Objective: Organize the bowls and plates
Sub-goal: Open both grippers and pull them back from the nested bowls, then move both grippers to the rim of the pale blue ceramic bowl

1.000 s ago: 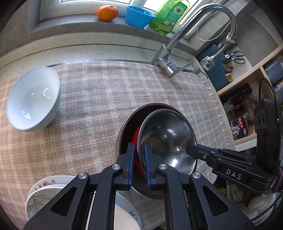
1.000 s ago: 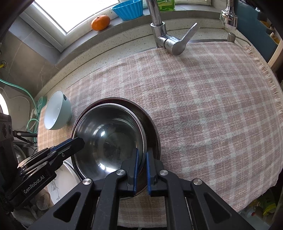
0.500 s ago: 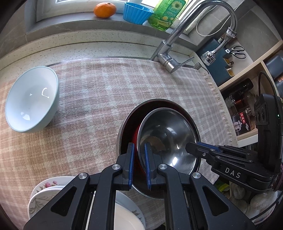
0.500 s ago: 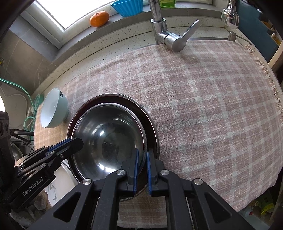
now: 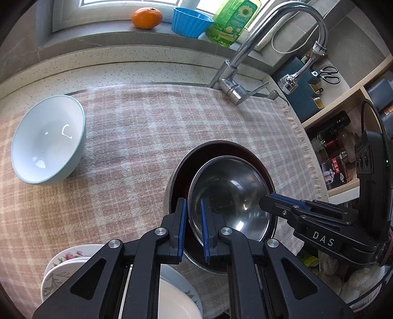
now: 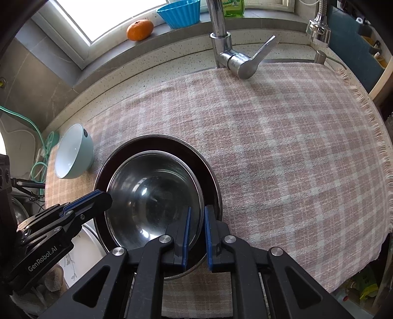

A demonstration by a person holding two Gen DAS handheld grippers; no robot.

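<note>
A small steel bowl (image 5: 231,189) (image 6: 152,196) sits inside a larger dark-lined steel bowl (image 5: 181,171) (image 6: 208,176) on the checked cloth. My left gripper (image 5: 192,228) straddles the small bowl's near-left rim, jaws slightly parted. My right gripper (image 6: 196,235) straddles its right rim, jaws also slightly parted. A pale blue bowl (image 5: 49,139) (image 6: 73,154) lies tilted on the cloth to the left. Floral plates (image 5: 66,265) are stacked below my left gripper.
A chrome faucet (image 5: 235,83) (image 6: 233,56) stands at the cloth's far edge. An orange (image 5: 147,17), a blue cup (image 5: 190,22) and a green soap bottle (image 5: 231,24) sit on the windowsill. Shelves with jars (image 5: 334,152) are at the right.
Both grippers' jaws have opened slightly around the small steel bowl's rim. The small bowl has settled lower into the larger bowl.
</note>
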